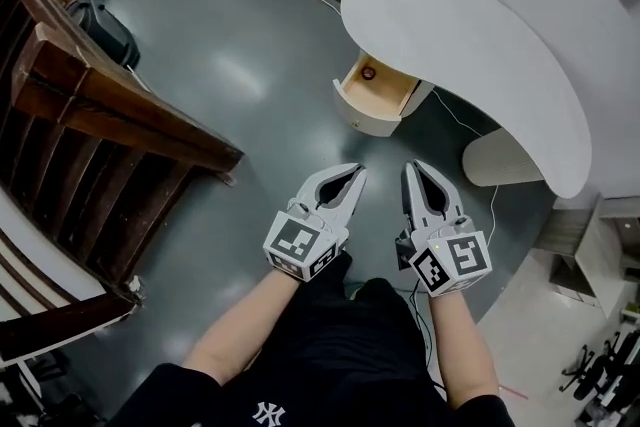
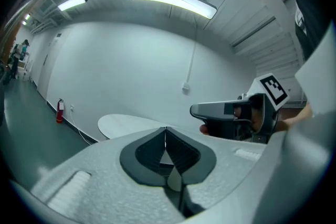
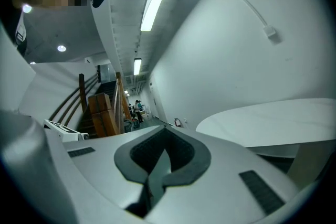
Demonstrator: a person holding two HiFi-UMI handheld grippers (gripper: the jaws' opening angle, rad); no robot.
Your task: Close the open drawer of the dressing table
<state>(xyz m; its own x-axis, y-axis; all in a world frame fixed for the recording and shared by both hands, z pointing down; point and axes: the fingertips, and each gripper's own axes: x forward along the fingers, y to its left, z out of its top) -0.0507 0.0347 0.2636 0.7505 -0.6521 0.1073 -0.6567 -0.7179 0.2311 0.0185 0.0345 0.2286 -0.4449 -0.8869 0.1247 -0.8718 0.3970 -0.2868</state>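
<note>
White and curved, the dressing table's worktop (image 1: 470, 45) sweeps across the right of the head view. Under its near-left end the drawer (image 1: 378, 97) hangs open, pale wood inside, with a small red thing (image 1: 368, 73) lying on its bottom. Both tools are held out low ahead of the person, well apart from the drawer front, with grey floor (image 1: 230, 75) between. Left hand-held gripper (image 1: 356, 173): jaws pressed together, nothing in them. Right hand-held gripper (image 1: 411, 167): same story, tips together and empty. So this reads as the approach, with no contact on the drawer yet. The next move, as I judge it, is to bring one closed tip up to the rounded drawer front, meet it square near the middle, and push straight in toward the table. An off-centre shove could skew the drawer and jam it.
</note>
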